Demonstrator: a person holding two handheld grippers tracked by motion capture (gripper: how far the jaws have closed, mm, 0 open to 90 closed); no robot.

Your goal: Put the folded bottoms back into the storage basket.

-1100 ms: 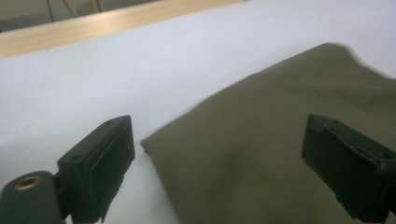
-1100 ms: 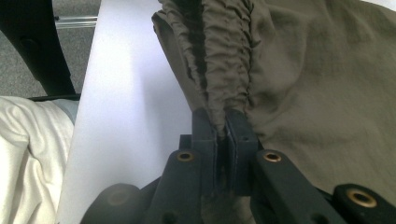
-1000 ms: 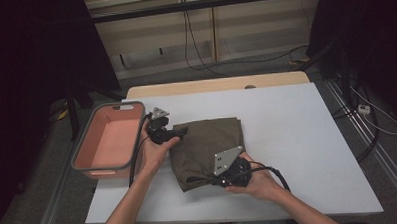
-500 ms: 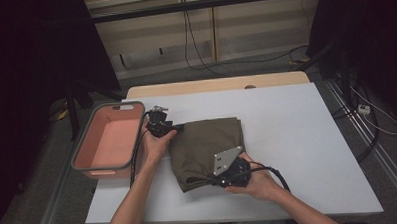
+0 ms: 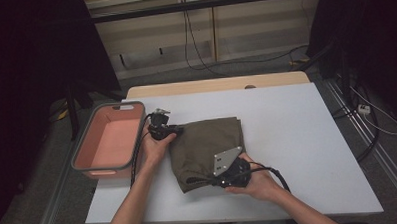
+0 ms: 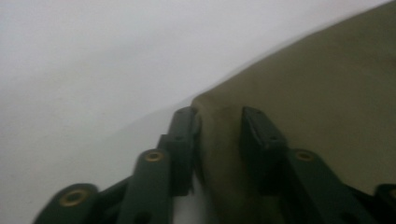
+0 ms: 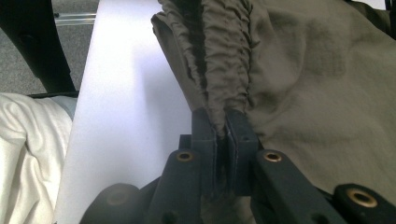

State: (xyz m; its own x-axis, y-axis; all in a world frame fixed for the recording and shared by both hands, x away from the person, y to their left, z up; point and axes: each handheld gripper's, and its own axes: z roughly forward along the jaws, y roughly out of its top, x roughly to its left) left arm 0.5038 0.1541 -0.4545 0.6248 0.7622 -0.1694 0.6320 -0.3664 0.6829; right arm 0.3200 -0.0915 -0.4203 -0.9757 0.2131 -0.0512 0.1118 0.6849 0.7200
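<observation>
An olive-brown folded garment [image 5: 207, 146] lies on the white table [image 5: 297, 138], a little left of the middle. My left gripper [image 5: 177, 128] is at its far left corner. In the left gripper view the jaws [image 6: 219, 135] hold a thick fold of the cloth [image 6: 327, 93] between them. My right gripper [image 5: 206, 182] is at the near edge, under its grey plate [image 5: 227, 160]. In the right gripper view its jaws [image 7: 224, 123] are shut tight on the gathered elastic waistband [image 7: 224, 56] of the garment [image 7: 317, 93].
A pink tub with a grey rim [image 5: 104, 168] stands at the table's left edge, close to my left hand. The table's right half is bare white surface. Cables run over the floor [image 5: 264, 59] behind the table. The person's white clothing [image 7: 28, 154] shows past the near edge.
The left gripper has shifted only slightly at the garment's far left corner. The right gripper has stayed on the waistband.
</observation>
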